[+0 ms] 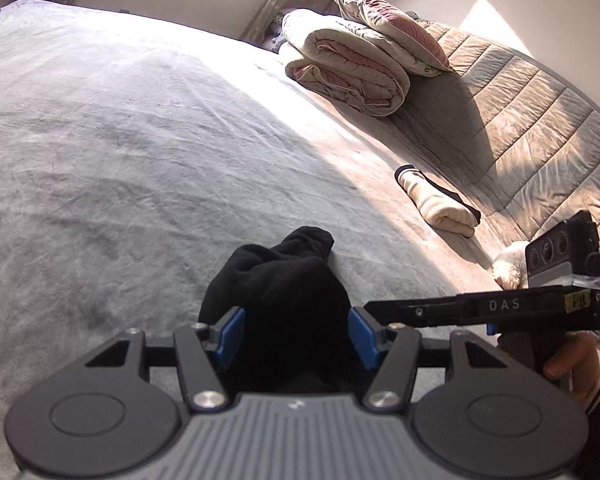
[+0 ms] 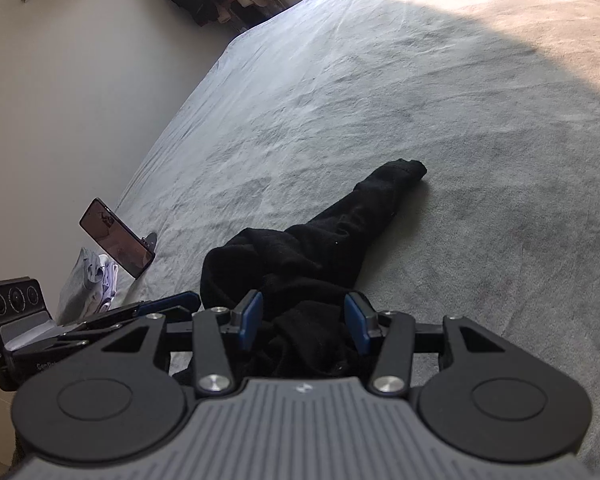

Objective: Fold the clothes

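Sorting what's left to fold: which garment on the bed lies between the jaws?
The black garment, bunched between both grippers' jaws; the cream one lies folded farther off.

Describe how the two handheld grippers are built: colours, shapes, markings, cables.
Left gripper: black linkage arms with silver screws, blue pads, ribbed grey housing between two round black discs. Right gripper: the same build. Seen side-on it bears white "DAS" lettering, a yellow label, a three-lens camera block and a black cable.

I read "DAS" on the right gripper [image 1: 500,306] at three o'clock; its yellow tag [image 1: 577,301] is too blurred to read.
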`<state>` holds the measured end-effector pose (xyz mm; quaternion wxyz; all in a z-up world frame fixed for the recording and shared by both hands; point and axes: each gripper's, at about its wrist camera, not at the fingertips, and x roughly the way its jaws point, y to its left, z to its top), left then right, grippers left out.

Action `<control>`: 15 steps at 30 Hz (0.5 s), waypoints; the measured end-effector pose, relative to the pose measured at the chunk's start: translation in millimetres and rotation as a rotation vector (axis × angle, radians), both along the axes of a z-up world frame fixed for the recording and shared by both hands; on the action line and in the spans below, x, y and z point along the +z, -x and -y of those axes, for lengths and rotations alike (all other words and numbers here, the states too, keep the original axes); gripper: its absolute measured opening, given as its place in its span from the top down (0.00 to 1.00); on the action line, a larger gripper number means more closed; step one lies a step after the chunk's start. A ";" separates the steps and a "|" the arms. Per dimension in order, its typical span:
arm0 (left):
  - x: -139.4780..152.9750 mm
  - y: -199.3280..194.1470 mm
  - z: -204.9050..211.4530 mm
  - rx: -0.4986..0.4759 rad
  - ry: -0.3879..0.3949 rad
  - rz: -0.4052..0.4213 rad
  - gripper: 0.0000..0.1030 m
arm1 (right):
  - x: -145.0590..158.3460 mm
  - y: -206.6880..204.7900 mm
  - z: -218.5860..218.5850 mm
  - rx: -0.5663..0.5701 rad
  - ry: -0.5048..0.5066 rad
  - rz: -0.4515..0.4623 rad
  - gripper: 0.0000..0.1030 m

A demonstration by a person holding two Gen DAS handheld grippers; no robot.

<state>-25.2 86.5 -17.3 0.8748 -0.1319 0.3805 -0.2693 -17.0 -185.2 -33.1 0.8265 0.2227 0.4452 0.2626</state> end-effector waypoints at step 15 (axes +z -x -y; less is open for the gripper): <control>-6.3 -33.7 9.1 0.188 -0.079 -0.012 0.93 | -7.8 3.9 -9.6 0.025 0.134 0.028 0.87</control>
